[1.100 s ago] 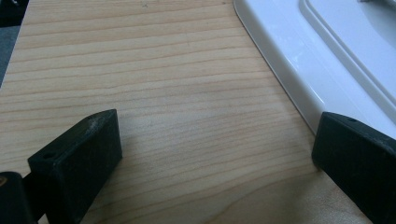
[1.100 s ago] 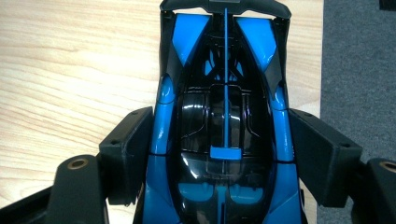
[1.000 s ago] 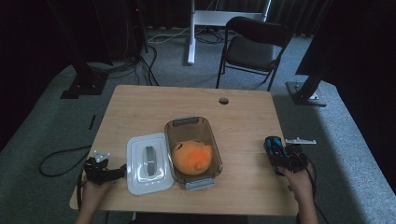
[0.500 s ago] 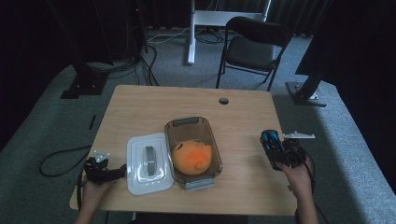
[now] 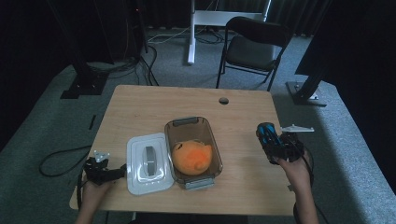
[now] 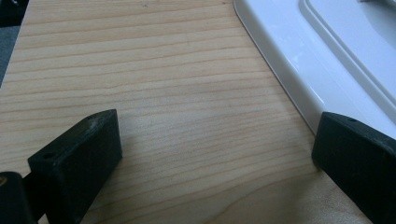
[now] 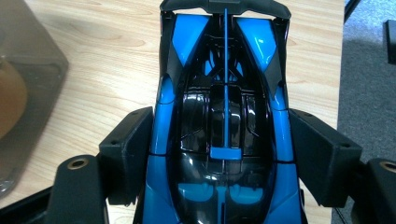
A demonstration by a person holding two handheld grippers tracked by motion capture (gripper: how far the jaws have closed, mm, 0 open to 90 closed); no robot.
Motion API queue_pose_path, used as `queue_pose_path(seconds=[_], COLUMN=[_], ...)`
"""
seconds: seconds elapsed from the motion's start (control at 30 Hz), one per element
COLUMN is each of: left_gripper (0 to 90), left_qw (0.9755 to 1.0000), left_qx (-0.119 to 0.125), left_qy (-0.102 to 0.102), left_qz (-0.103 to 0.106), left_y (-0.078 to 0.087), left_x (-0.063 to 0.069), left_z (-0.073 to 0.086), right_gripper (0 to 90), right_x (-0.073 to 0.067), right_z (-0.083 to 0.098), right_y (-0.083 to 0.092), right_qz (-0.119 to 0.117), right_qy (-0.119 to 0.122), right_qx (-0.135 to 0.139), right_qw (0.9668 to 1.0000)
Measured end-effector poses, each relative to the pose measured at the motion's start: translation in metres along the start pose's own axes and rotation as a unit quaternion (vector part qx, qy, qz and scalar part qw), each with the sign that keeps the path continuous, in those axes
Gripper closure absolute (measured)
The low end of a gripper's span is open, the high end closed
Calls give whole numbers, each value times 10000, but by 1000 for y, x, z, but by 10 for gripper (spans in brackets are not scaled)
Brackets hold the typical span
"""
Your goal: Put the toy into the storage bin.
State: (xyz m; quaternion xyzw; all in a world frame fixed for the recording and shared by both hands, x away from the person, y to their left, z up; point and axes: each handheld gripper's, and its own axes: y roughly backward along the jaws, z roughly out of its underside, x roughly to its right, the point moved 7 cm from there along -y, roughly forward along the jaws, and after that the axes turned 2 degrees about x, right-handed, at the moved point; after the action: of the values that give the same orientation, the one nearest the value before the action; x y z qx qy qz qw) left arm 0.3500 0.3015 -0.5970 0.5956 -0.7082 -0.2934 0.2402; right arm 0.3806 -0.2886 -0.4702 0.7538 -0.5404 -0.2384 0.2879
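A blue and black toy car (image 7: 224, 126) sits between the jaws of my right gripper (image 7: 219, 154), which is shut on its sides and holds it above the table's right side; the same toy car (image 5: 267, 134) and right gripper (image 5: 273, 144) appear in the high view. A brown translucent container (image 5: 192, 145) with an orange plush toy (image 5: 192, 157) inside stands at the table's middle. Its white lid (image 5: 147, 162) lies flat to the left of it. My left gripper (image 5: 116, 171) rests low on the table, open, its jaws apart over bare wood with one fingertip (image 6: 359, 154) at the white lid (image 6: 327, 60) edge.
The wooden table (image 5: 140, 112) has a round cable hole (image 5: 223, 100) near its far edge. A black chair (image 5: 254, 46) and a white desk leg stand beyond the table. Dark stands and cables lie on the grey carpet around.
My right gripper has risen with the toy car and shifted a little left and away from the near edge. The left gripper has not moved.
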Motion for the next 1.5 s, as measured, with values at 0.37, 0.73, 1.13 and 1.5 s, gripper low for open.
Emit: queue_pose_path(seconds=[0.37,0.73,1.13,1.5], left_gripper=[19,19,19,19], left_qw=[10000,10000,10000,10000], left_qx=[1,7,7,-2], left_qy=[1,9,1,0], left_qz=[0,-1,-2,1], left_y=[0,0,0,0], left_x=[0,0,0,0], left_z=[0,0,0,0], right_gripper=[261,261,261,261], right_x=[-18,-39,-65,-94], right_z=[-20,-38,-54,-69], right_y=[5,7,3,-1], right_qz=[-167,-326,-506,-717], right_qy=[168,364,590,815], right_qx=[141,214,224,244], right_qw=[9996,9986,9967,9938])
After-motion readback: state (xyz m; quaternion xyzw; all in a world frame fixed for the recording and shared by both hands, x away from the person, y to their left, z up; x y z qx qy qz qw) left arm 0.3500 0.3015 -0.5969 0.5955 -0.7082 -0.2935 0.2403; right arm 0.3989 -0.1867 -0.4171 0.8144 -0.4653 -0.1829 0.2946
